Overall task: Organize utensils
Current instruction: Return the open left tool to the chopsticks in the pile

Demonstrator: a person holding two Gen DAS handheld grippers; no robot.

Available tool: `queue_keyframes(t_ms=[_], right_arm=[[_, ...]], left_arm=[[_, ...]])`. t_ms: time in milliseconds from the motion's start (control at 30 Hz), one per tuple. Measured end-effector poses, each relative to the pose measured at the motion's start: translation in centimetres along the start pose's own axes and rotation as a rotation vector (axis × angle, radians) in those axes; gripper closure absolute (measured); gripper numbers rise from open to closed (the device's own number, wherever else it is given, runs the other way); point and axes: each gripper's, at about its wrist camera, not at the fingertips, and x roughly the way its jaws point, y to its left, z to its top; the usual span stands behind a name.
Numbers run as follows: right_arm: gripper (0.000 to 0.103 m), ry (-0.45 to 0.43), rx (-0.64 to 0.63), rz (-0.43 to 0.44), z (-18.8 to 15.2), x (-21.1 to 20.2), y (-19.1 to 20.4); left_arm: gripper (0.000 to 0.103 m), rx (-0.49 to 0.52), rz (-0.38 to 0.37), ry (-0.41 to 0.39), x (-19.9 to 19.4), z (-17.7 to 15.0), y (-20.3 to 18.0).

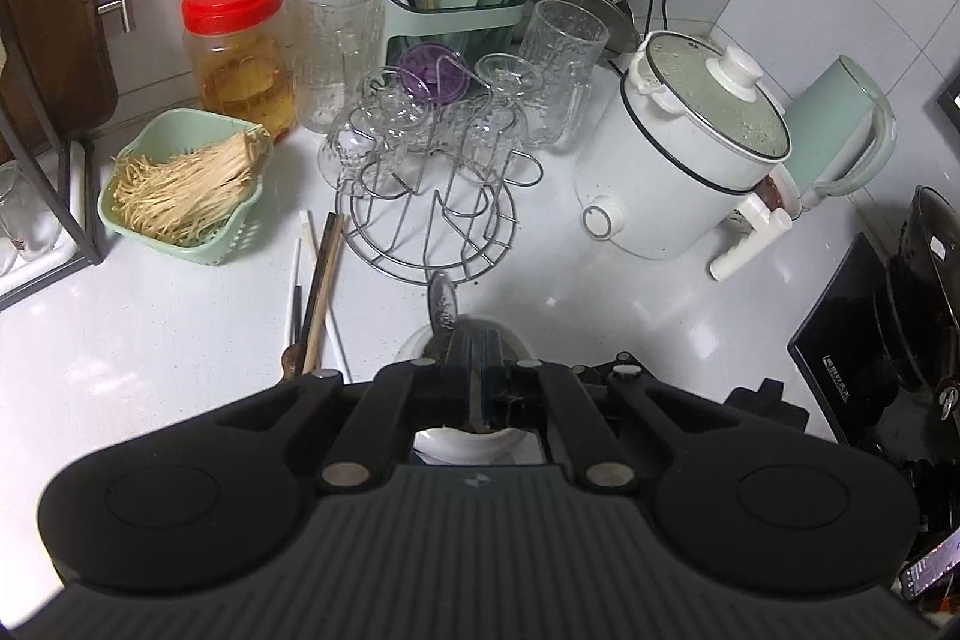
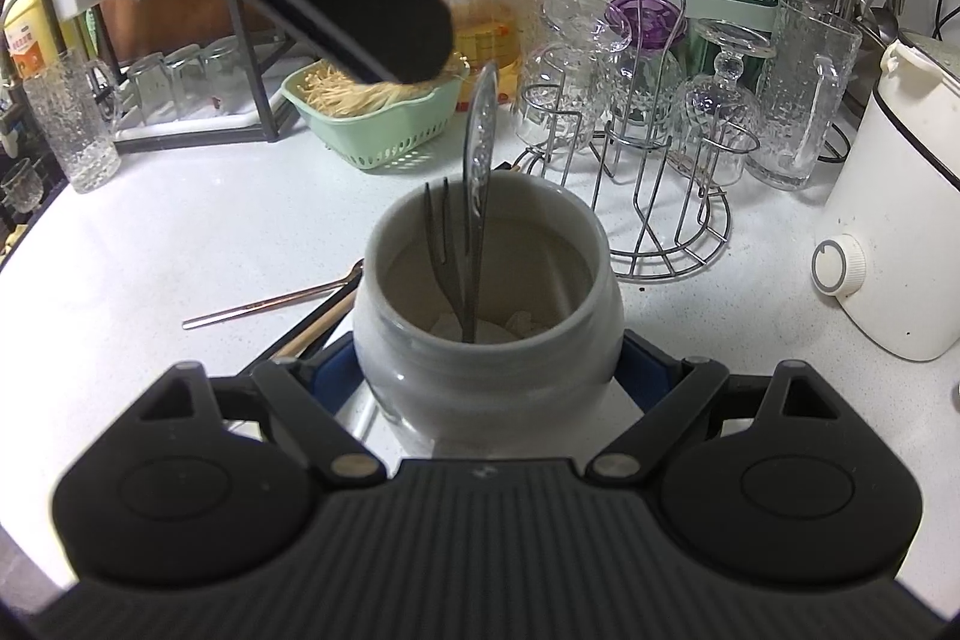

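Note:
My right gripper is shut on a white ceramic jar, its blue pads pressed on both sides. An ornate metal utensil and a black fork stand inside the jar. My left gripper hangs shut just above the jar's mouth, and the utensil's handle rises just left of its fingertips. In the right wrist view the left gripper's fingers stay apart from that handle. Loose chopsticks and a copper-coloured utensil lie on the white counter.
A green utensil caddy stands at the back wall. Glasses hang on a wire rack behind the jar. A white cooker stands right, with a green basket and a red-lidded jar left and a black hob far right.

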Motion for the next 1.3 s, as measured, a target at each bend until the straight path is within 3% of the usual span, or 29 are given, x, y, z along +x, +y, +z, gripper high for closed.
queue_keyframes(t_ms=[133, 267, 567, 833, 1033, 1167, 1300], right_arm=[[0.012, -0.003, 0.001, -0.001, 0.0, 0.0, 0.0], [0.013, -0.002, 0.007, -0.005, 0.1, 0.2, -0.1], [0.013, 0.004, 0.024, -0.022, 0.3, 0.3, -0.4], [0.013, 0.014, 0.037, -0.038, 0.4, 0.4, -0.5], [0.013, 0.024, 0.046, -0.045, 0.5, 0.5, -0.4], [0.013, 0.041, 0.041, -0.038, 0.7, 0.6, -0.6], [0.013, 0.081, 0.037, -0.030, 1.3, 0.7, -0.7]], left_arm=[[0.101, -0.019, 0.003, -0.013, -0.5, -0.3, 0.7], [0.083, -0.061, 0.008, -0.035, -1.1, -1.1, 2.1], [0.068, -0.145, 0.039, -0.089, -2.6, -4.5, 6.3], [0.067, -0.239, 0.054, -0.106, -3.1, -7.7, 10.6], [0.067, -0.253, 0.046, -0.105, -1.7, -8.8, 12.1], [0.067, -0.231, 0.026, -0.071, -0.9, -8.2, 11.9], [0.067, -0.170, 0.031, 0.023, -1.5, -7.2, 11.1]])
